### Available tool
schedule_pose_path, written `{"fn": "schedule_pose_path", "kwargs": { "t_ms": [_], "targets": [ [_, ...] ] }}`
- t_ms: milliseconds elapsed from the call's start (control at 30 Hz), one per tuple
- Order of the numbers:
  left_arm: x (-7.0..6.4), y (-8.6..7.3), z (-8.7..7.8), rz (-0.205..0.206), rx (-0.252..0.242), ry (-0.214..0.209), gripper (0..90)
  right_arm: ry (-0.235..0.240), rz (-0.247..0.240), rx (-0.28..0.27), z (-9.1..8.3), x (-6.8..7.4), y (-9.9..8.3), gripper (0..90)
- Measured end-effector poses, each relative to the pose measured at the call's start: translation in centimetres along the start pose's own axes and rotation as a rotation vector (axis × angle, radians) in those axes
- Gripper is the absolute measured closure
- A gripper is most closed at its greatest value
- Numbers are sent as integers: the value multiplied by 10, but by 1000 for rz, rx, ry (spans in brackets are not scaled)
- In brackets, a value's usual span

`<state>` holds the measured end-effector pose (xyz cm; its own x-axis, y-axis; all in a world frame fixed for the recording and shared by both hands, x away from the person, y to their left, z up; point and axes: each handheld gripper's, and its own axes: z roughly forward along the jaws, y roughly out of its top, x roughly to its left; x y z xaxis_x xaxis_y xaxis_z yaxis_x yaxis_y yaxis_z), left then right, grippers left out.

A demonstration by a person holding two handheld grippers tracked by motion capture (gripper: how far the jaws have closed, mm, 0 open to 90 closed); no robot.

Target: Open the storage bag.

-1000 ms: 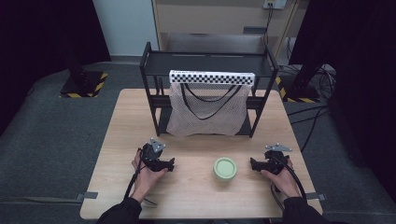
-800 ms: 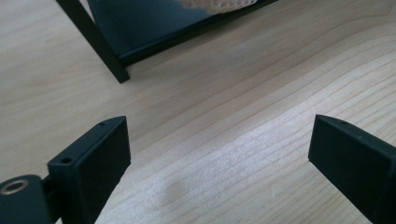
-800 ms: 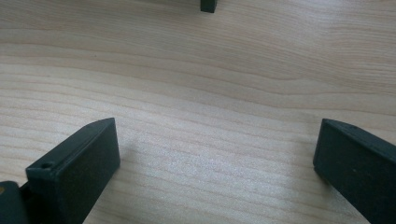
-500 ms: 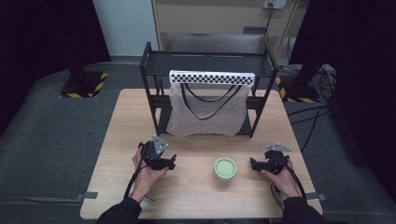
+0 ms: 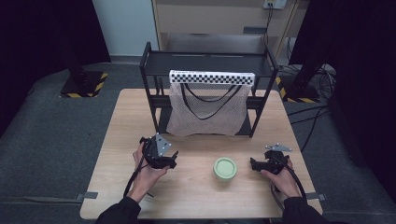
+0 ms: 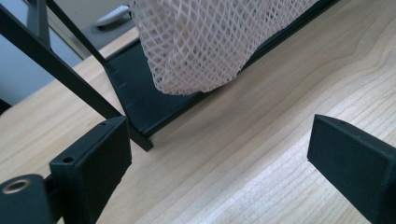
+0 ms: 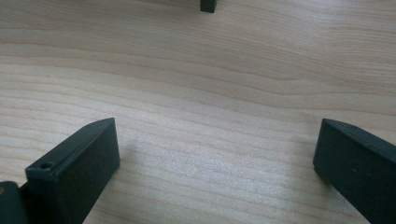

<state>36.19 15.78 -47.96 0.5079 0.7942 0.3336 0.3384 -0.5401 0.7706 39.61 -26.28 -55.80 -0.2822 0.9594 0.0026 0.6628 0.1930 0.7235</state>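
A pale green round lidded container (image 5: 225, 168) sits on the wooden table (image 5: 196, 196) between the two hands. My left gripper (image 5: 168, 161) is to its left, held just above the table, jaws wide apart with nothing between them (image 6: 219, 163). It looks toward the white mesh bag (image 6: 210, 42) hanging from the black rack (image 5: 205, 65). My right gripper (image 5: 254, 164) is right of the container, open and empty (image 7: 217, 154), facing bare wood.
The black metal rack stands at the table's back centre; a checkered strip (image 5: 212, 77) tops the mesh bag (image 5: 205, 109). One rack foot (image 7: 208, 5) shows ahead of the right gripper. Dark floor, cables and stands surround the table.
The left gripper has shifted slightly right and toward the rack. The right gripper and the green container are as before.
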Motion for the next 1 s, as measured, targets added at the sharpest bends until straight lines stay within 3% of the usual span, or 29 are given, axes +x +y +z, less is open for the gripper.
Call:
{"fn": "schedule_pose_path", "kwargs": {
  "t_ms": [833,1000],
  "targets": [
    [5,27,-15,84,-93,22,63,-1,0,0,0,0,0,6],
    [11,45,-17,109,-124,13,63,-1,0,0,0,0,0,6]
  ]
}}
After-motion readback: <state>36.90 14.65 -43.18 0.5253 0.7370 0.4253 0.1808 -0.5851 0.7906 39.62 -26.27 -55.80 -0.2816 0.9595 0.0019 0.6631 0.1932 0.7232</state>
